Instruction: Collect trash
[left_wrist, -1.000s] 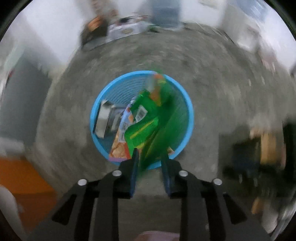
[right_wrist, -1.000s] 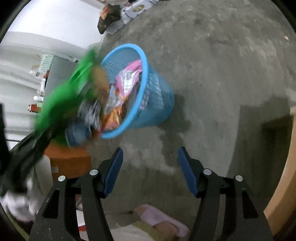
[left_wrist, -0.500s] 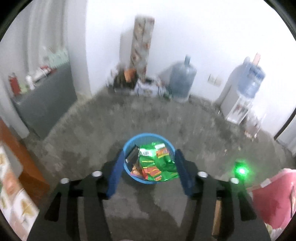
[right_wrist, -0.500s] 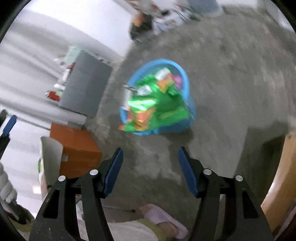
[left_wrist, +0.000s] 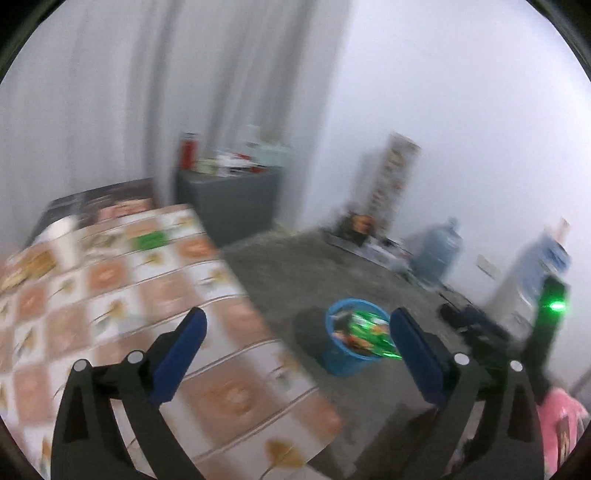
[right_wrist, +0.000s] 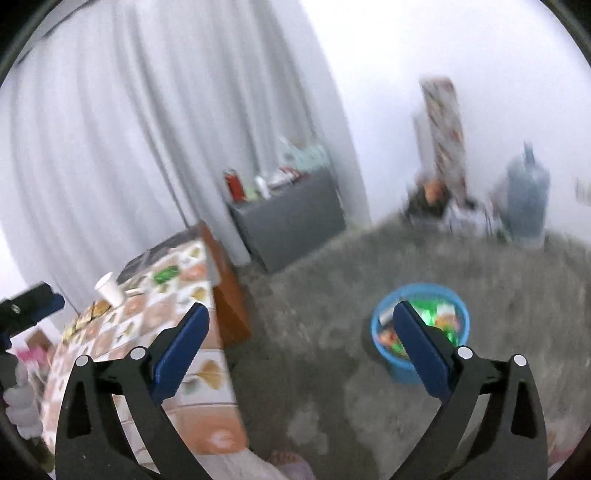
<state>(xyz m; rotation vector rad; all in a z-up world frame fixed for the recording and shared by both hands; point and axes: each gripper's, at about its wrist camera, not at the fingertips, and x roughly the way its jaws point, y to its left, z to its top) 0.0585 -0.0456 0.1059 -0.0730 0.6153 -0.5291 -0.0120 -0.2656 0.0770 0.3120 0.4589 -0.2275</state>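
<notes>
Both views are smeared by motion blur. The left gripper (left_wrist: 295, 350) and right gripper (right_wrist: 299, 347) have just been opening; their jaws stand wide and empty. The blue basket (left_wrist: 334, 360) stands on the grey floor (left_wrist: 280, 273), holding green wrappers (left_wrist: 369, 328); the right gripper's blue finger hides part of it. Another green packet (right_wrist: 166, 275) lies on the patterned tablecloth (left_wrist: 110, 295), its details unreadable.

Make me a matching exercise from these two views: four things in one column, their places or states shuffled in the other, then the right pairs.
Things:
1. blue basket
2. white cup
3. red can
4. left gripper

Places or states:
A. on the grey cabinet
B. open, nothing between its jaws
C. on the floor, holding green wrappers
D. on the patterned table

Pairs: 1-C, 2-D, 3-A, 4-B
</notes>
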